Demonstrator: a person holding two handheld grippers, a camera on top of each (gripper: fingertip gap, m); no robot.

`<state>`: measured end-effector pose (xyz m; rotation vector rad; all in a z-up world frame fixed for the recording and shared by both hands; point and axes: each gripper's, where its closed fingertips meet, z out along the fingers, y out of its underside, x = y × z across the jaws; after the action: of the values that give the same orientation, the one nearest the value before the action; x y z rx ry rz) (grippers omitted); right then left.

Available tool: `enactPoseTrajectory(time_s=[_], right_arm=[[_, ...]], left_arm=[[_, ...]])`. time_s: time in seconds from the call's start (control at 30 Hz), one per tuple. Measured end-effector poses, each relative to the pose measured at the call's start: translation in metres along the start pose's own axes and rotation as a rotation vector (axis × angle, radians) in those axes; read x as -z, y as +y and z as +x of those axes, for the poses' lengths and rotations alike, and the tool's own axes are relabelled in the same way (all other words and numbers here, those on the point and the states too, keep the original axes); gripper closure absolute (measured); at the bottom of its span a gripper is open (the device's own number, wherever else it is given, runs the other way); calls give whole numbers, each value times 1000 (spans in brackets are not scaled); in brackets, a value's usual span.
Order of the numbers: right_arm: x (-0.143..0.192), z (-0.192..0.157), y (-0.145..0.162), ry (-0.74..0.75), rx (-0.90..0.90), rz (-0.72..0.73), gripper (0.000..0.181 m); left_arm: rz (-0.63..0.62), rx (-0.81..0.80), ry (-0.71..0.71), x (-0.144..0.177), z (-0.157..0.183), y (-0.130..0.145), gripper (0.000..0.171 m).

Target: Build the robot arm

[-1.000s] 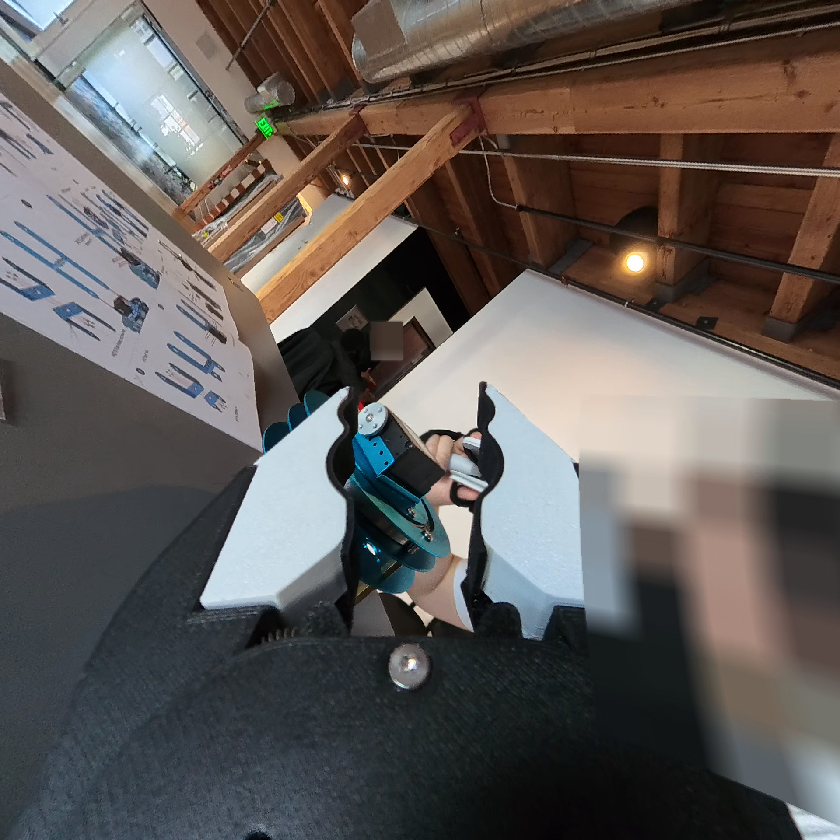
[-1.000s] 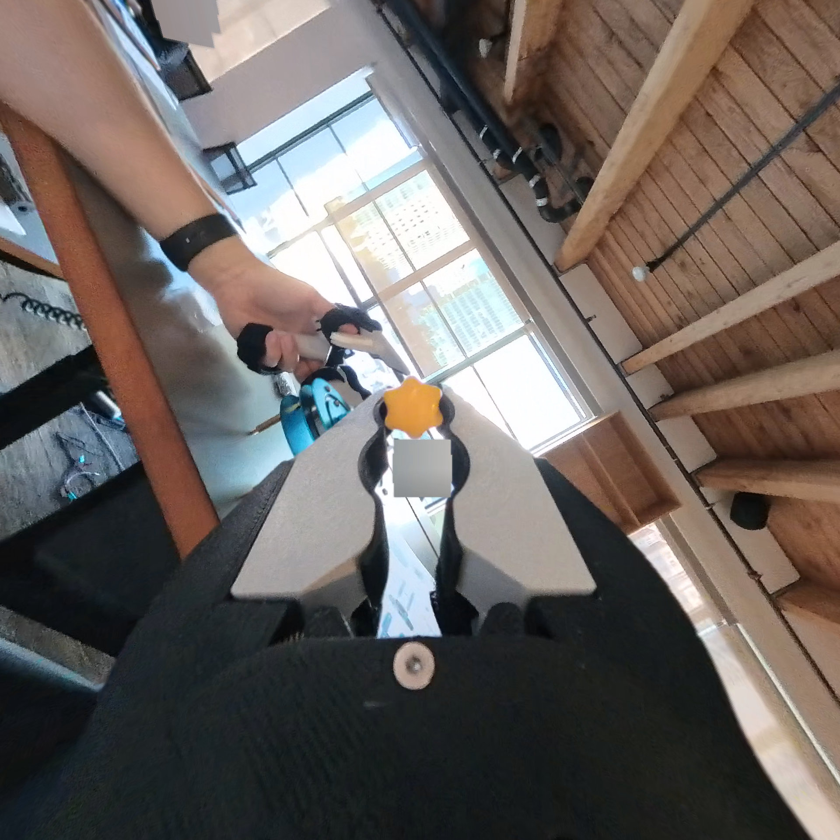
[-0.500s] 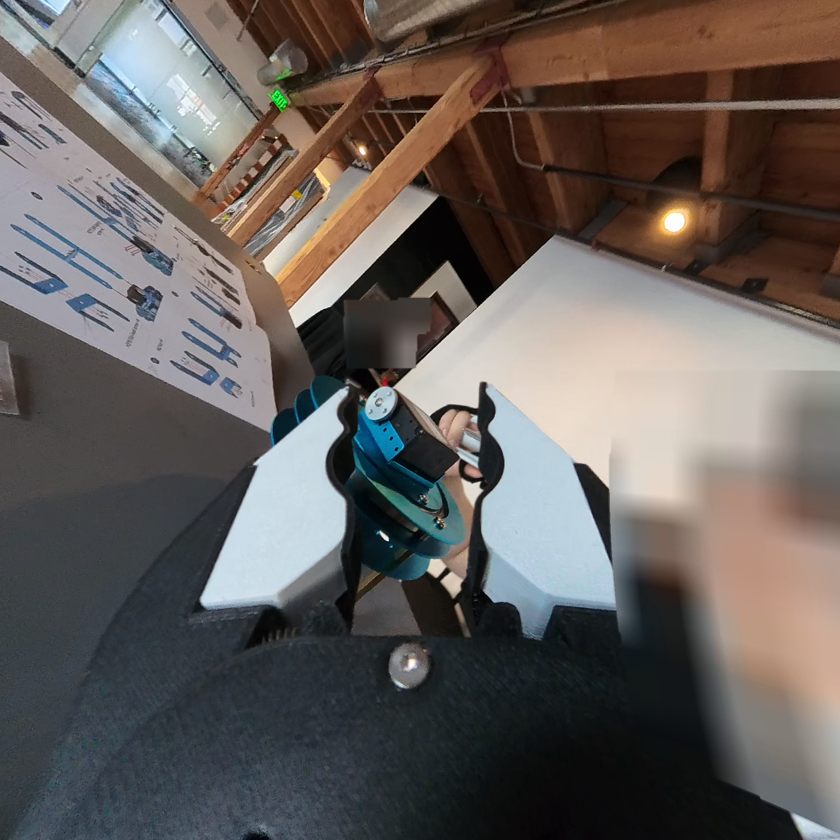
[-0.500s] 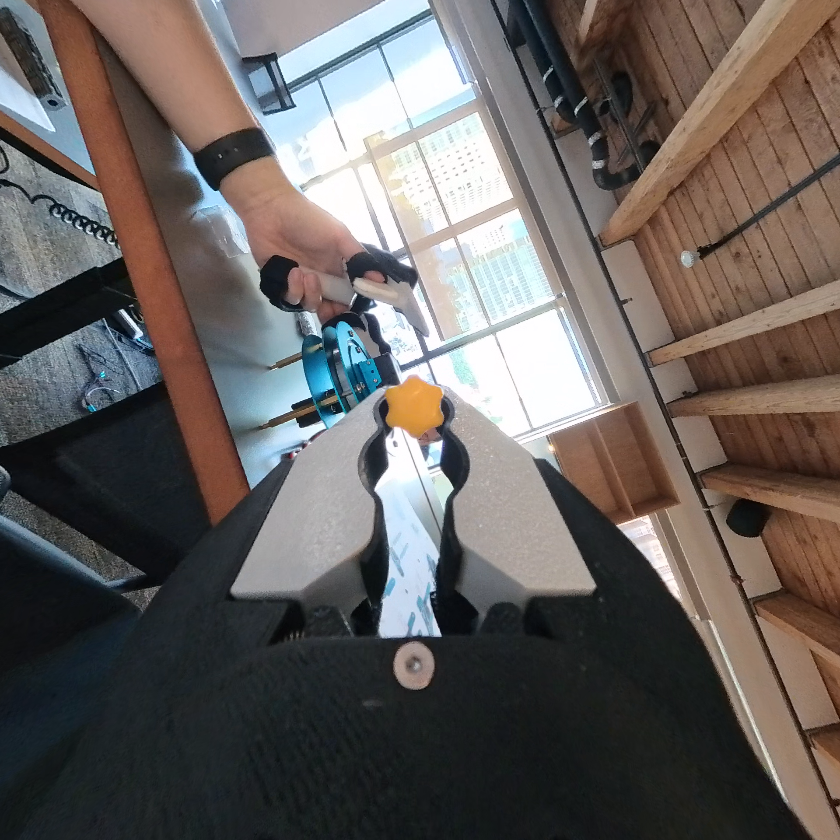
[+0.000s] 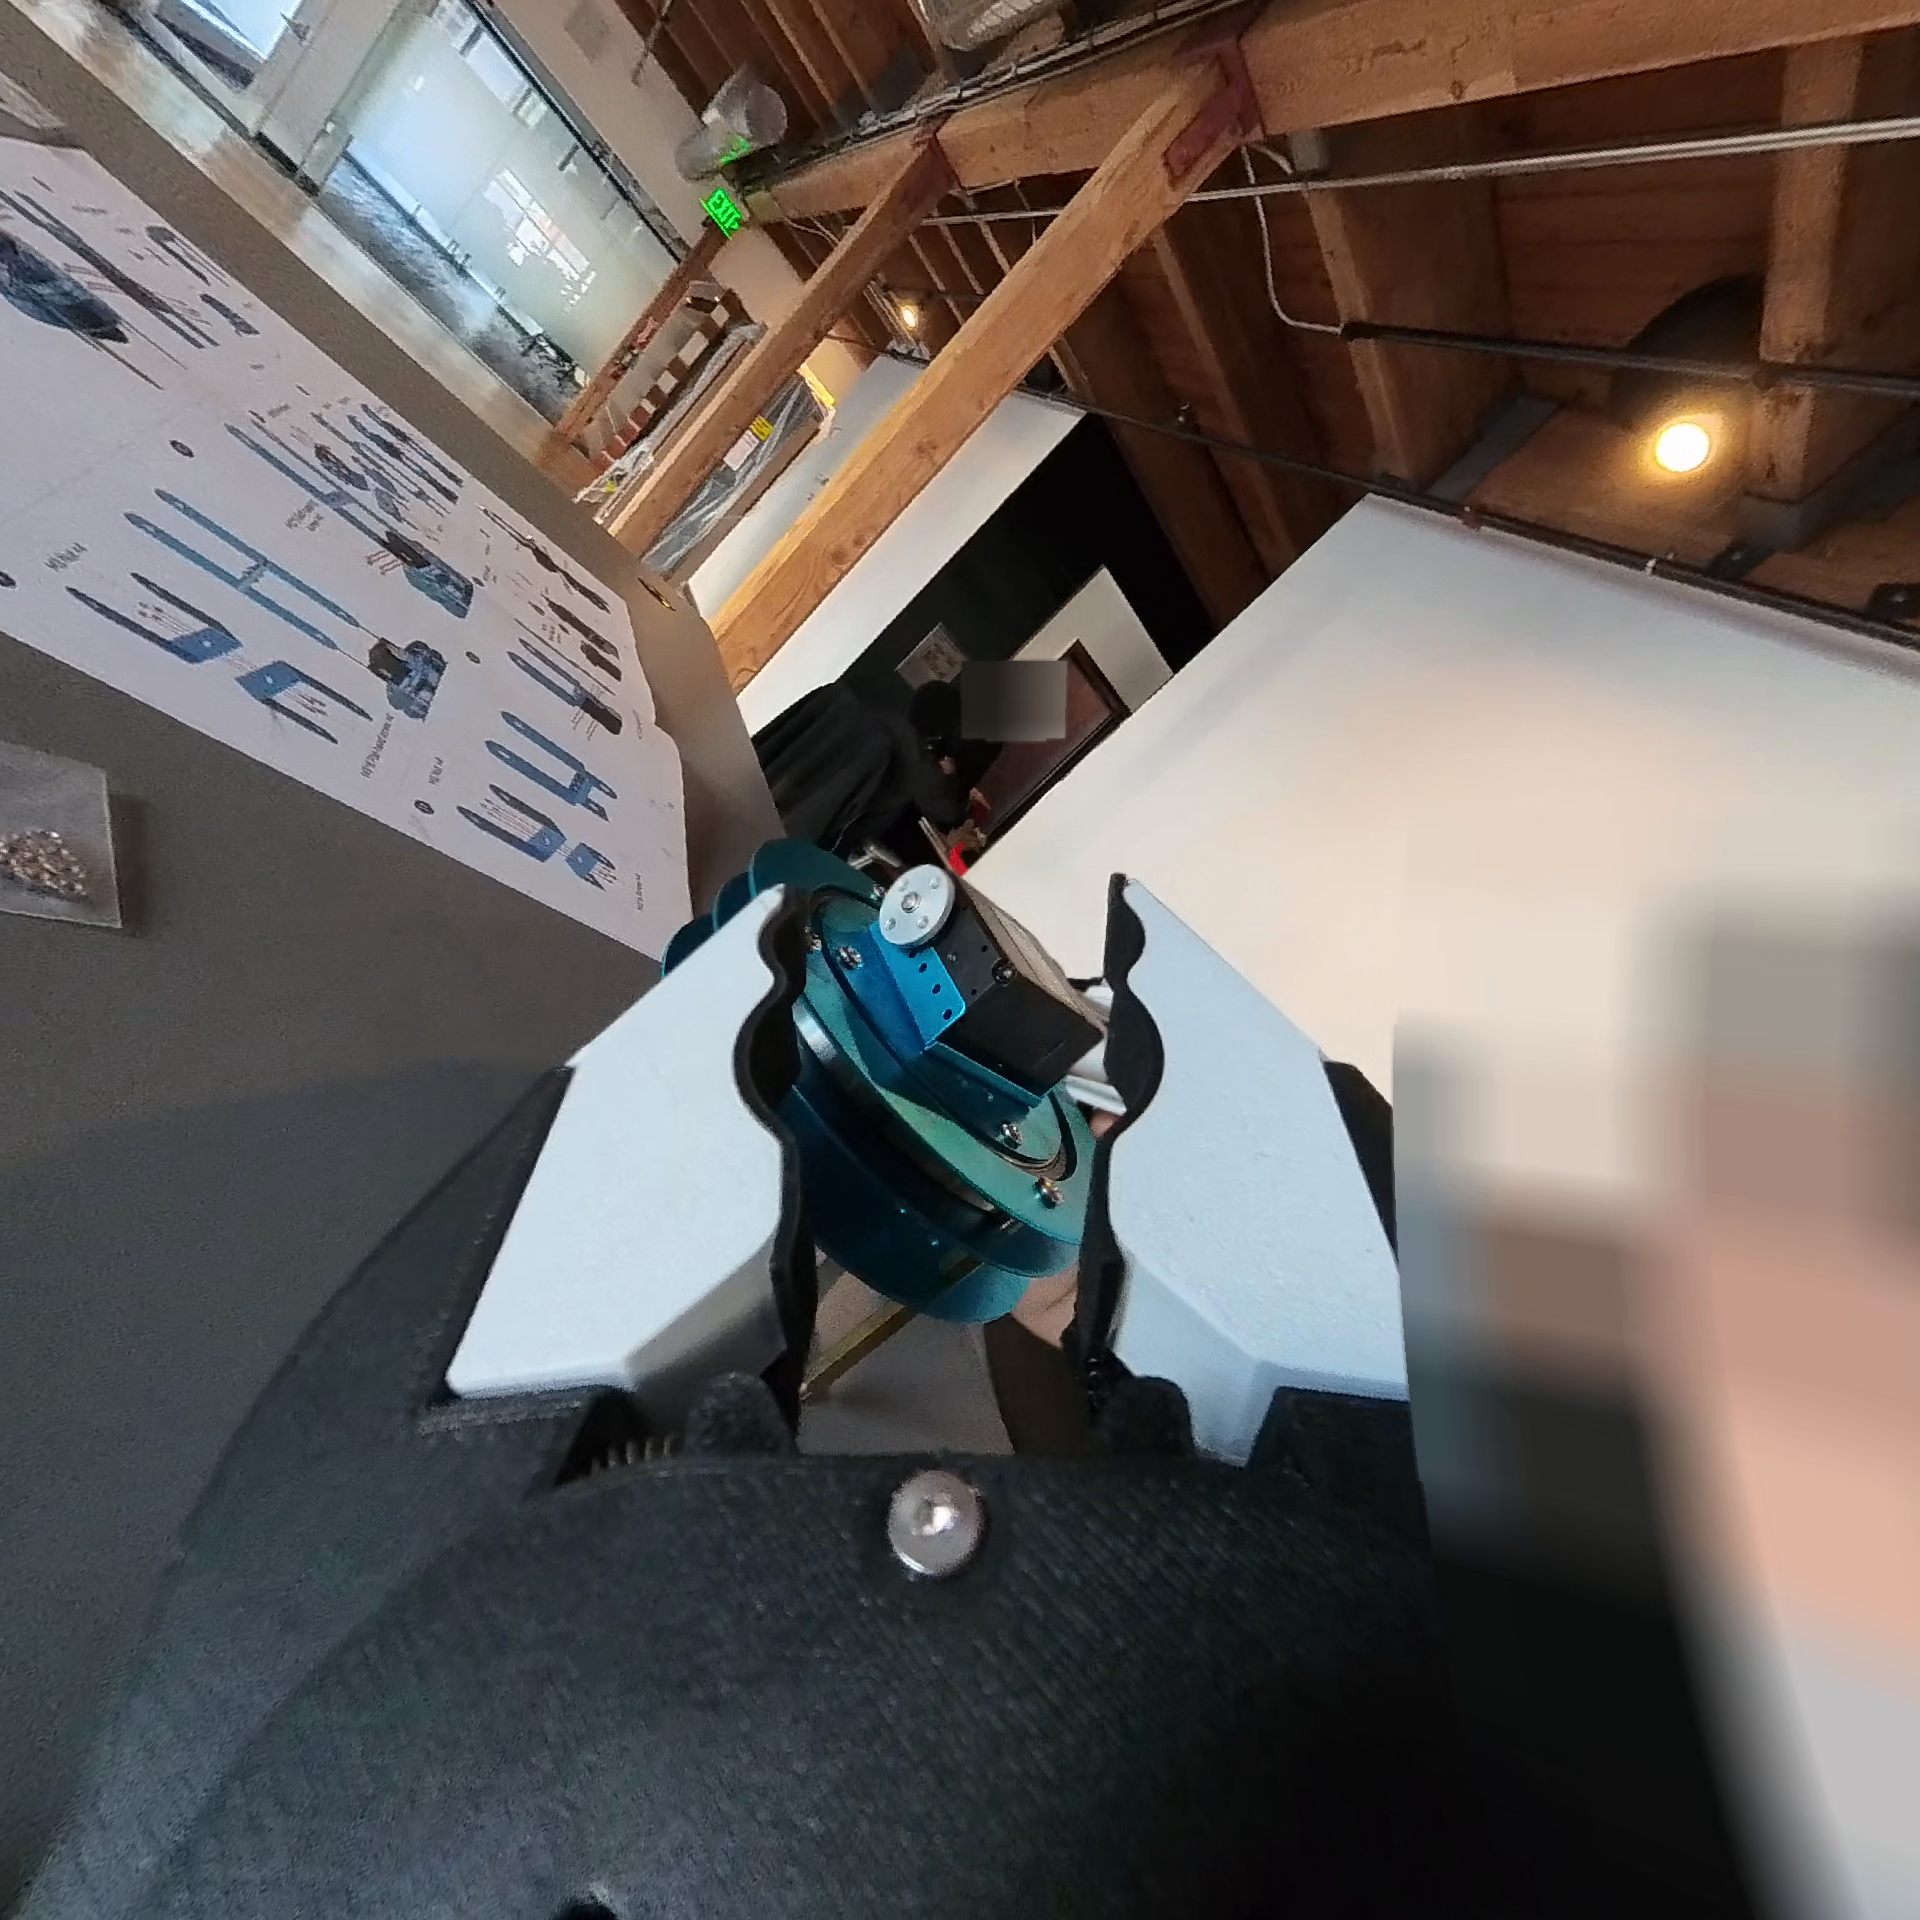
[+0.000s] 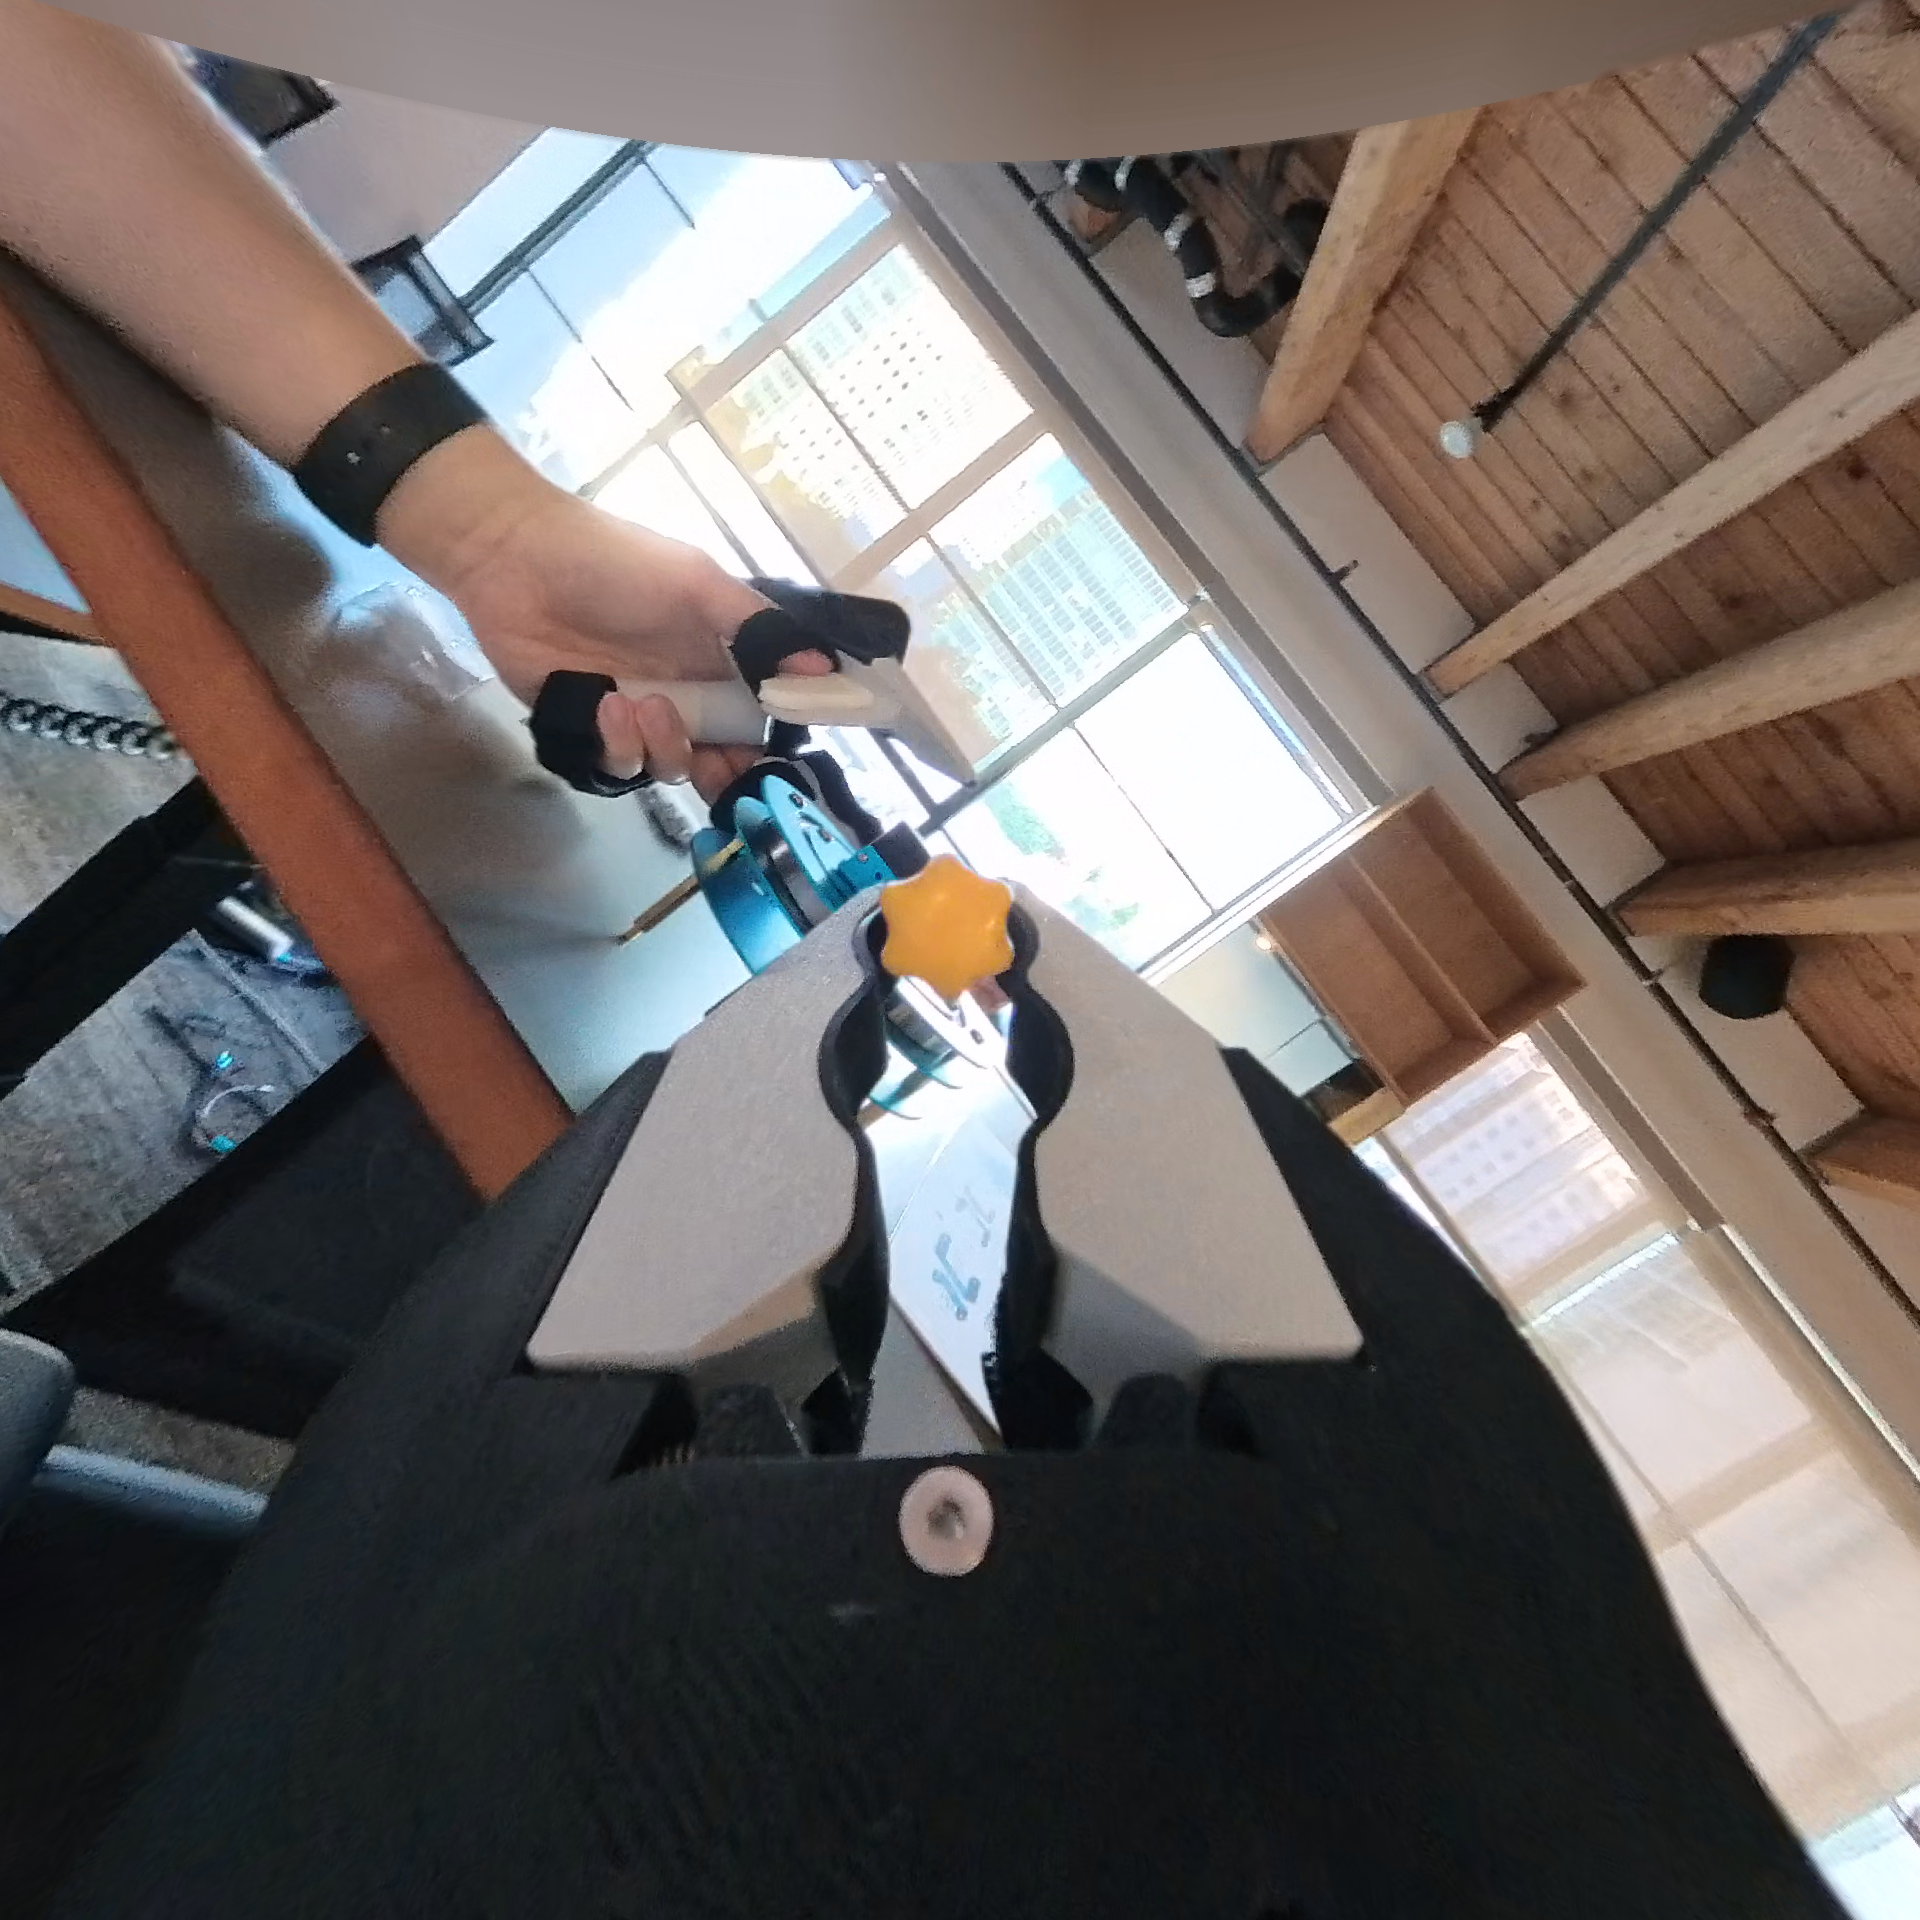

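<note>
My left gripper point(image 5: 945, 920) is shut on a teal metal disc assembly point(image 5: 935, 1153) that carries a blue bracket and a black servo point(image 5: 997, 987). The discs sit tilted between the two white fingers point(image 5: 665, 1174). My right gripper point(image 6: 943, 935) is shut on an orange star-shaped knob point(image 6: 943, 930) at its fingertips. In the right wrist view a hand point(image 6: 582, 613) holds the left gripper point(image 6: 894, 696), with the teal assembly point(image 6: 790, 862) just behind the knob. I cannot tell if the knob touches the assembly.
A grey table point(image 5: 260, 1039) bears a white sheet of blue part diagrams point(image 5: 312, 623) and a clear packet of small metal parts point(image 5: 52, 862). A person in black point(image 5: 862, 758) sits far off. An orange table leg point(image 6: 260, 727) and large windows point(image 6: 1039, 623) show. The left gripper's tips are roughly 15 cm from the right gripper's.
The teal assembly now looks larger and more tilted between the left fingers. The right gripper with the orange knob has come closer to the assembly and the hand.
</note>
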<state>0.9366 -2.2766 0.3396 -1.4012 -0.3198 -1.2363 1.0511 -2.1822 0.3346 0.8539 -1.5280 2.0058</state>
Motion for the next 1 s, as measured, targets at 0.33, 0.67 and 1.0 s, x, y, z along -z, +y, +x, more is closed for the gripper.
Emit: enactPoseTrajectory(time_s=[0.33, 0.67, 1.0], right_arm=[[-7, -9, 5, 23, -124, 34, 166], [-8, -13, 7, 36, -122, 43, 166], [-10, -13, 7, 40, -126, 49, 166]], left_arm=[[-15, -106, -97, -2, -6, 2, 105], [-40, -89, -90, -6, -8, 10, 105], [-40, -75, -75, -6, -7, 10, 106]])
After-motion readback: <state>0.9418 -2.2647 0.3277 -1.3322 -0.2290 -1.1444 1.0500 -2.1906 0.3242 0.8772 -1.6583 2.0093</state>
